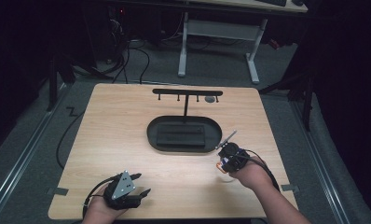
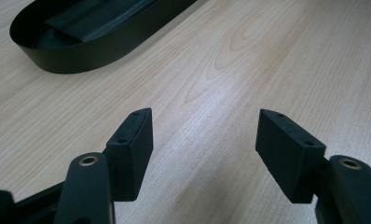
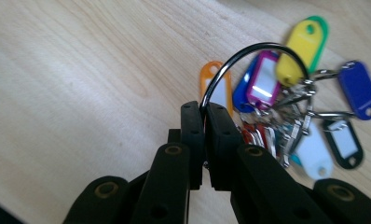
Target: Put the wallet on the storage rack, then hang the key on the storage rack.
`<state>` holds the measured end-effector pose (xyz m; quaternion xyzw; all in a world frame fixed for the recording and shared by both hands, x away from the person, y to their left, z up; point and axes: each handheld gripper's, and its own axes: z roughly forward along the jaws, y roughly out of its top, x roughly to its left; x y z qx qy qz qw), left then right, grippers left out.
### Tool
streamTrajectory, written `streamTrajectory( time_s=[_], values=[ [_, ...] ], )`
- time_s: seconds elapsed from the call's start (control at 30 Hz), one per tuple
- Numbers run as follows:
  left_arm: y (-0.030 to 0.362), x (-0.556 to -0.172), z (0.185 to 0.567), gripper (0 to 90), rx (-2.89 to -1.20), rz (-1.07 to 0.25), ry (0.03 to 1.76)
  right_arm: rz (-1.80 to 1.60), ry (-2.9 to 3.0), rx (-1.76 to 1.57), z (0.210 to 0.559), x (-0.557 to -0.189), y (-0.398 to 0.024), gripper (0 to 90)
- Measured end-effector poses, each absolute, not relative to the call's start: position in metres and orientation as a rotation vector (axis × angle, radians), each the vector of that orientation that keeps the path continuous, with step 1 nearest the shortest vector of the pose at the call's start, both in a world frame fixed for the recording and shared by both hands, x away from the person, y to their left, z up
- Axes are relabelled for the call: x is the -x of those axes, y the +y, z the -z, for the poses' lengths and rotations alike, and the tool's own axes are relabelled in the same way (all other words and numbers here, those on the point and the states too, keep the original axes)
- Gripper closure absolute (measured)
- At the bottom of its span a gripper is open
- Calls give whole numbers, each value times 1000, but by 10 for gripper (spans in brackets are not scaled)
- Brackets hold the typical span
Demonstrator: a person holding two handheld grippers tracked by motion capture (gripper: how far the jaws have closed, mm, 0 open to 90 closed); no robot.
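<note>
Right gripper [image 3: 205, 109]: jaws closed tight on 1 thin black wire loop [image 3: 249, 51], pinched at the fingertips. The loop arcs away beyond the tips and carries a bunch of coloured key tags [image 3: 309, 107] spread just past the jaws over the wooden bench [image 3: 81, 70].
Left gripper [image 2: 204, 140]: jaws wide apart, nothing between them, bare bench beneath.
Black oval tray [image 2: 81, 51]: ahead of the left gripper, well apart from it.

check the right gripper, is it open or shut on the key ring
Shut on it. In the right gripper view the right gripper has its jaws pressed together on the black ring, with the coloured key tags hanging from that ring.
</note>
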<state>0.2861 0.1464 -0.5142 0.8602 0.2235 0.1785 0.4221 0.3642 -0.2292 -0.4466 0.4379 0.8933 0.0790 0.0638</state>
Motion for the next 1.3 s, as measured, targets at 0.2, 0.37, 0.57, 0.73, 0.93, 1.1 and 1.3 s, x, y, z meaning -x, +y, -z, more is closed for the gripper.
streamTrajectory(
  time_s=[0.2,0.37,0.57,0.73,0.93,1.1,1.3],
  values=[
    [146,-287,515,373,-2159,-439,556,-213,2683,-1243,419,-355,-239,875],
    [146,-288,515,373,-2161,-437,550,-175,2659,-1191,399,-351,-246,879],
    [146,-287,515,373,-2163,-434,549,-192,2639,-1189,376,-347,-253,880],
    [149,-290,514,373,-2146,-433,568,-208,2654,-1178,361,-344,-256,880],
    [154,-291,513,371,-2109,-454,605,-246,2657,-1184,344,-344,-255,881],
    [161,-293,516,369,-2117,-450,637,-275,2662,-1188,332,-346,-255,881],
    [167,-293,517,365,-2106,-457,673,-286,2681,-1184,321,-353,-255,881]
  ],
)
